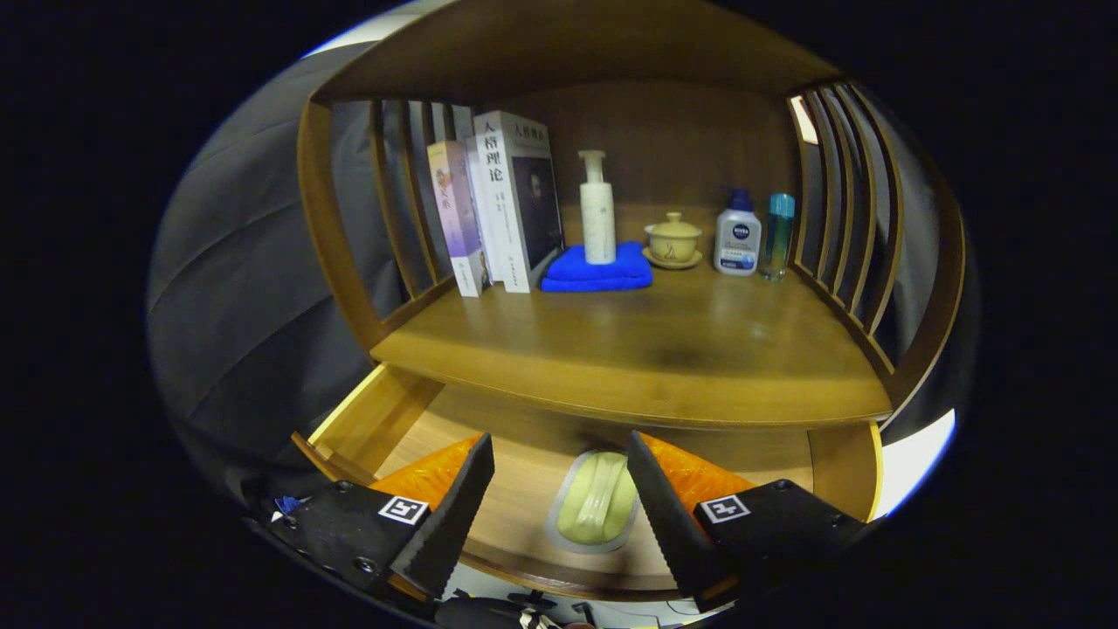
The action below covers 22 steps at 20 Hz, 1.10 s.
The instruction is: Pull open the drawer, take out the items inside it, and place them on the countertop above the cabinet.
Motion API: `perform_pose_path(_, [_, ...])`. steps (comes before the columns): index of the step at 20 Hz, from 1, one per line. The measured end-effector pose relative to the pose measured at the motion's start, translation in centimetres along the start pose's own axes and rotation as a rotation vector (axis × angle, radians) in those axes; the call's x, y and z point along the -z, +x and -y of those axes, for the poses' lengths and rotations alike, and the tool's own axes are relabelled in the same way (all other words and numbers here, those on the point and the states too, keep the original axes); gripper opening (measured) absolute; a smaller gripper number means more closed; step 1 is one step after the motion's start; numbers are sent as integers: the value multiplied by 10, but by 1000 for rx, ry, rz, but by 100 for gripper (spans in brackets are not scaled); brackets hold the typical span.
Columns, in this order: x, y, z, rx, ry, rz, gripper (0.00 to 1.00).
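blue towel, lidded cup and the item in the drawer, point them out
blue towel (pixel 583 273): gripper view, front fold
lidded cup (pixel 672 241): gripper view, bowl wall
pale green item (pixel 598 507): gripper view, middle, lying in the open drawer between the open fingers

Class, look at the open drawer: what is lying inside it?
One pale green lidded container lies on the drawer floor, between the open tongs. The countertop covers the drawer's back part.
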State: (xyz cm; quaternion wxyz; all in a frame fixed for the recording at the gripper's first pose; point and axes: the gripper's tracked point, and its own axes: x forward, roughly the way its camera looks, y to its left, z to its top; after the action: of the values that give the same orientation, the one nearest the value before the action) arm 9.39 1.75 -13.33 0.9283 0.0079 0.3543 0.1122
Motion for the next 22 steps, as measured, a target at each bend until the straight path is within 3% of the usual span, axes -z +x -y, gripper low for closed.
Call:
perform_pose_path(7, [32,31,16,26,14,-160,97])
perform_pose_path(11, [47,44,13,2,100,-245,97])
perform_pose_path(16, [62,51,24,24,118,-314,93])
perform_pose_path(22, [69,60,30,38,152,-317,39])
